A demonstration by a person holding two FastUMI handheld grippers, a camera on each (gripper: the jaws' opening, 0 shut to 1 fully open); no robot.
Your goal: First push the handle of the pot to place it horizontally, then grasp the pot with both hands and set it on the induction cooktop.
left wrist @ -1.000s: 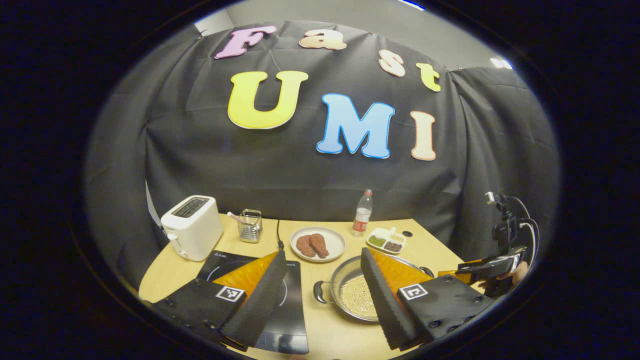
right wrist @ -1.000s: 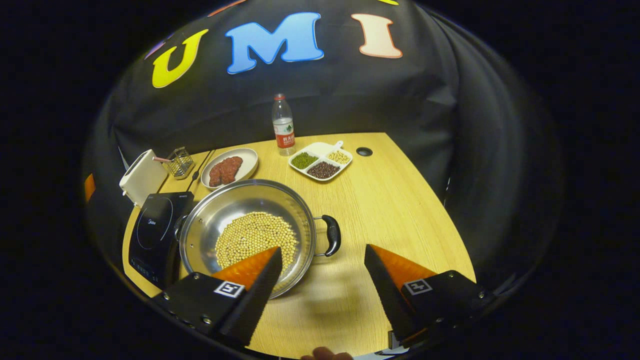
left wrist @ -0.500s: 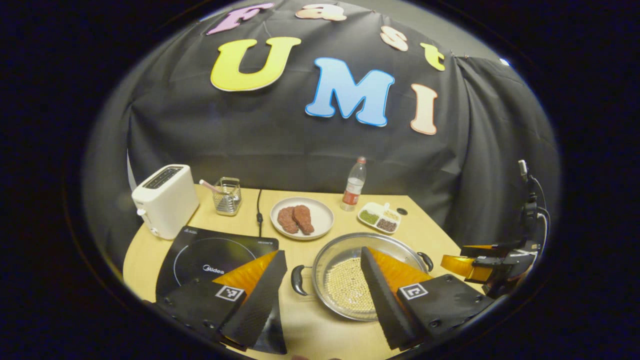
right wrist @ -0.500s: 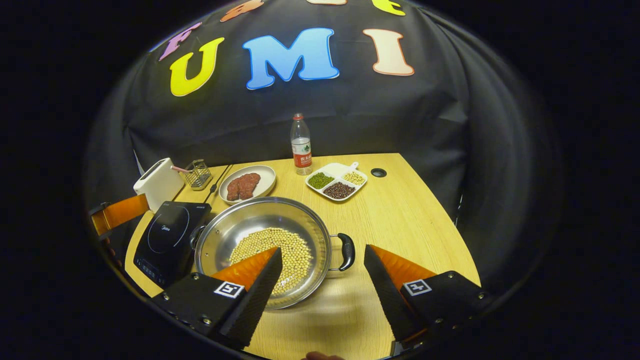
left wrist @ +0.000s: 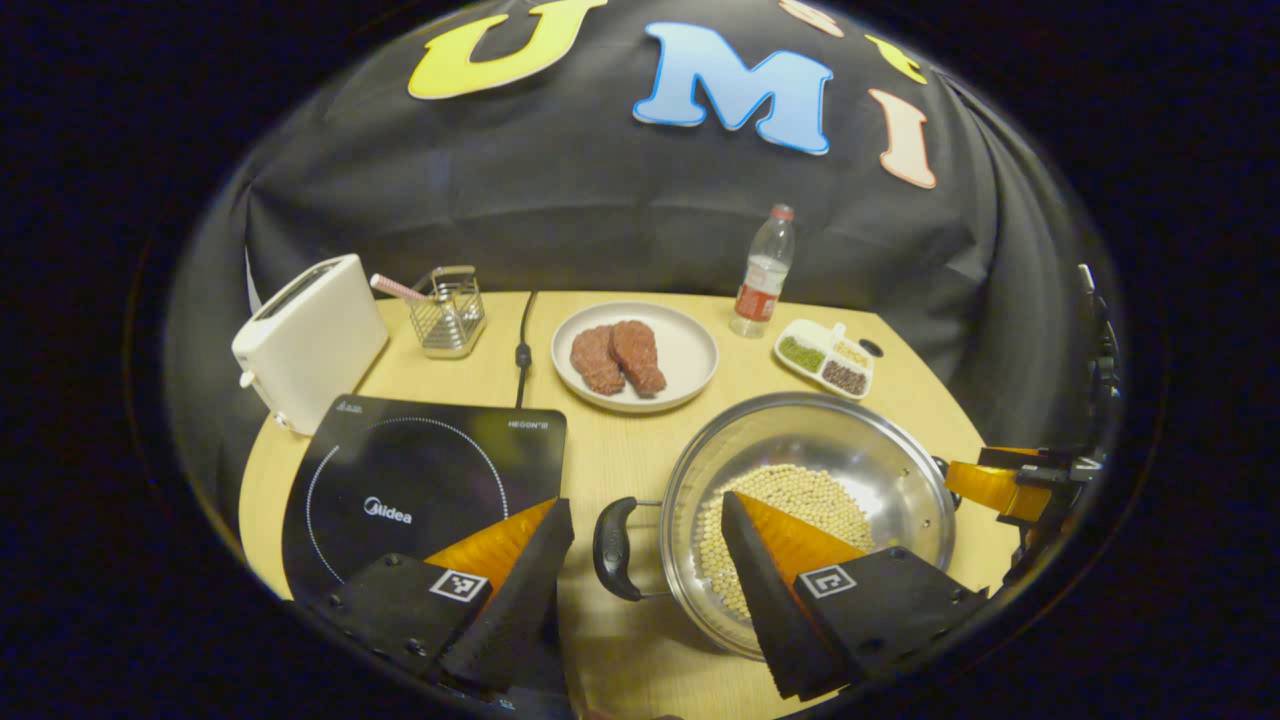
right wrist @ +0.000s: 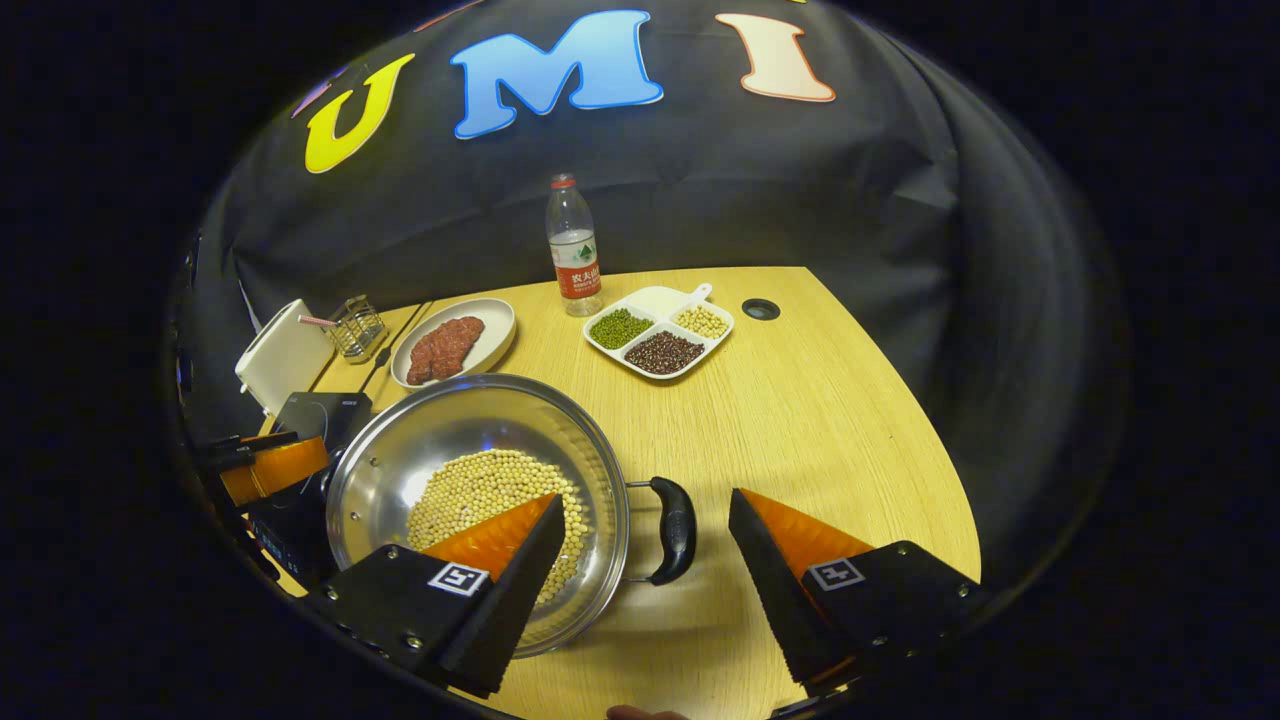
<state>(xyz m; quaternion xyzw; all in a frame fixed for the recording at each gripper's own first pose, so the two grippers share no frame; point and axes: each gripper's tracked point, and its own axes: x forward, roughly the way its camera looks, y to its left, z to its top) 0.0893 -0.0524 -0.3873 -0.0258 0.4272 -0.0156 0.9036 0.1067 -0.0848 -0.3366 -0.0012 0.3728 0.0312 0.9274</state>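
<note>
Now I hold both grippers low over the near edge of the counter (right wrist: 800, 400), fingers spread apart and gripping nothing. The pot (left wrist: 810, 450), with beans in its bottom, sits on the counter just right of the cooktop (left wrist: 420, 480), not yet on it. Its two black handles lie along a left-right line. The left handle (left wrist: 612, 548) sits in the gap ahead of my left gripper (left wrist: 640, 590); the right handle (right wrist: 675, 530) sits likewise ahead of my right gripper (right wrist: 640, 590). Each hand is nearest its own handle, so I judge the grasp comes next, one gripper per handle.
</note>
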